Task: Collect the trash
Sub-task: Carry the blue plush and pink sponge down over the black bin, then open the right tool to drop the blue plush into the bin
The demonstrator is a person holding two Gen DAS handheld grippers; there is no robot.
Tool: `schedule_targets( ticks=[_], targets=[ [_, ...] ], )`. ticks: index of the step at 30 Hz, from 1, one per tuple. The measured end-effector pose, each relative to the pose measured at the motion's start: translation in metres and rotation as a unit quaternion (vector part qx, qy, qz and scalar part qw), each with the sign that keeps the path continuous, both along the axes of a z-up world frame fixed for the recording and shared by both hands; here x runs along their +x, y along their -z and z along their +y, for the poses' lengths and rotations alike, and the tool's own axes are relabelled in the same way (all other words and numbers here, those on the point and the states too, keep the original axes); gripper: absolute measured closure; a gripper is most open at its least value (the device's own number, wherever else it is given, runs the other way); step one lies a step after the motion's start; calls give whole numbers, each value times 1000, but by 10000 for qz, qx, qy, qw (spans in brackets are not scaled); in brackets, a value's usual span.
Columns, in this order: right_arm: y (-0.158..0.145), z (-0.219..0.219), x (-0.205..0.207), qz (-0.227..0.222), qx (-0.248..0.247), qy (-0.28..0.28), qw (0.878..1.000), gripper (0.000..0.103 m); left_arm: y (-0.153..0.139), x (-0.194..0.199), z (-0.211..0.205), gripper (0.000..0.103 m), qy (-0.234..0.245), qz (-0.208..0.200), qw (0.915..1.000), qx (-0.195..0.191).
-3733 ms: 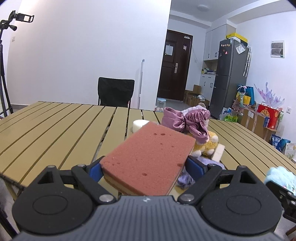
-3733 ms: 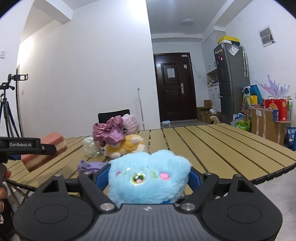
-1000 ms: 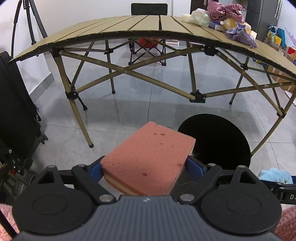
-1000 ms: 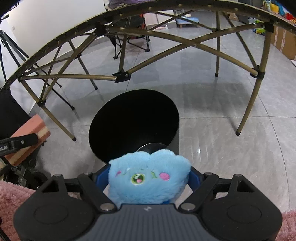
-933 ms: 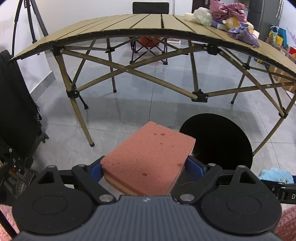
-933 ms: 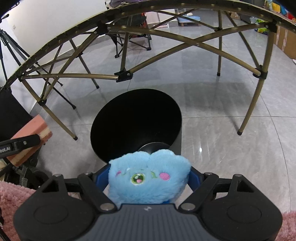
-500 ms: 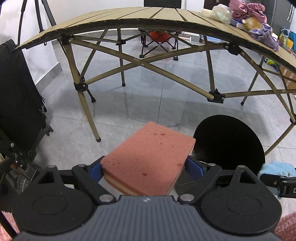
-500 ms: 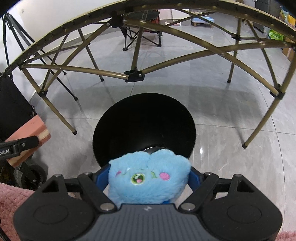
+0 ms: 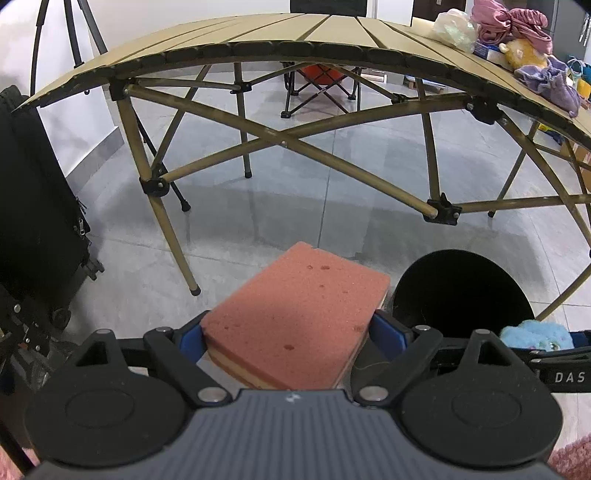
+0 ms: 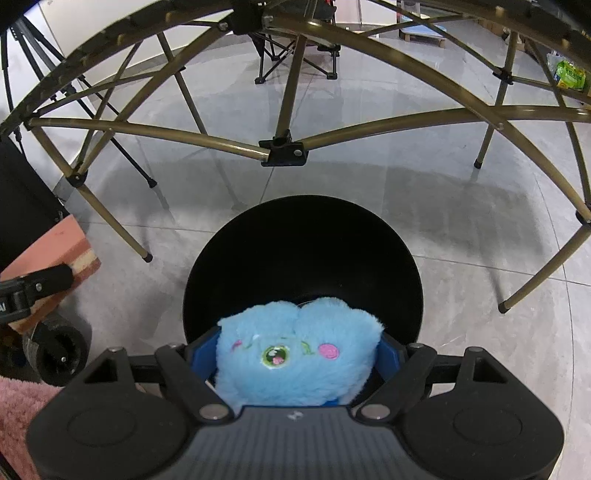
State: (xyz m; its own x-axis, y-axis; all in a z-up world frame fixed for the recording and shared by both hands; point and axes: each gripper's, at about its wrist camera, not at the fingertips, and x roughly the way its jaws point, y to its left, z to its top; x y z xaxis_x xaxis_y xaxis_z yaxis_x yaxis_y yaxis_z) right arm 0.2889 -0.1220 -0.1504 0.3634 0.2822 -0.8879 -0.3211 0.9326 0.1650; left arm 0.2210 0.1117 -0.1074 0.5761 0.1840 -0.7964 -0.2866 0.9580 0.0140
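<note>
Fingers (image 9: pixel 192 341) of the left gripper (image 9: pixel 291 332) are clamped on a pink sponge (image 9: pixel 299 314), their blue pads pressing its two long sides. It is held above the grey tiled floor (image 9: pixel 295 206), just left of the round black bin (image 9: pixel 461 291) standing there. Right gripper (image 10: pixel 295 350) fingers (image 10: pixel 201 350) squeeze a fluffy blue plush toy (image 10: pixel 299 347) from both sides, and the toy hangs over the near edge of the bin's dark mouth. Behind the bin stands the folding desk (image 9: pixel 258 40) on its crossed tan legs. On its far right corner lie a purple cloth (image 9: pixel 550 85), a yellow plush (image 9: pixel 521 51) and a pink fabric bundle (image 9: pixel 509 18). A black suitcase (image 9: pixel 33 214) stands at the left.
</note>
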Motion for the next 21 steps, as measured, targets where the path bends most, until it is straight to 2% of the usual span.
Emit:
schedule_targets(
  ticks=[8, 13, 14, 15, 16, 21],
  targets=[
    [9, 9, 19, 144, 63, 55, 9999, 20, 6, 21, -3, 14, 82, 19, 10000, -4],
    [7, 10, 30, 41, 36, 167, 9998, 21, 10, 23, -1, 14, 96, 117, 9998, -114],
    [7, 10, 32, 44, 29, 174, 9998, 16, 10, 23, -1, 14, 109, 114, 9998, -122],
    [7, 10, 33, 69, 48, 176, 9998, 6, 10, 22, -1, 14, 121, 108, 9998, -131],
    [8, 9, 35, 110, 105, 189, 9997, 0, 9, 22, -1, 14, 130, 104, 9998, -137],
    [7, 9, 34, 60, 108, 223, 9997, 0, 9, 21, -2, 14, 151, 116, 9997, -159]
  ],
)
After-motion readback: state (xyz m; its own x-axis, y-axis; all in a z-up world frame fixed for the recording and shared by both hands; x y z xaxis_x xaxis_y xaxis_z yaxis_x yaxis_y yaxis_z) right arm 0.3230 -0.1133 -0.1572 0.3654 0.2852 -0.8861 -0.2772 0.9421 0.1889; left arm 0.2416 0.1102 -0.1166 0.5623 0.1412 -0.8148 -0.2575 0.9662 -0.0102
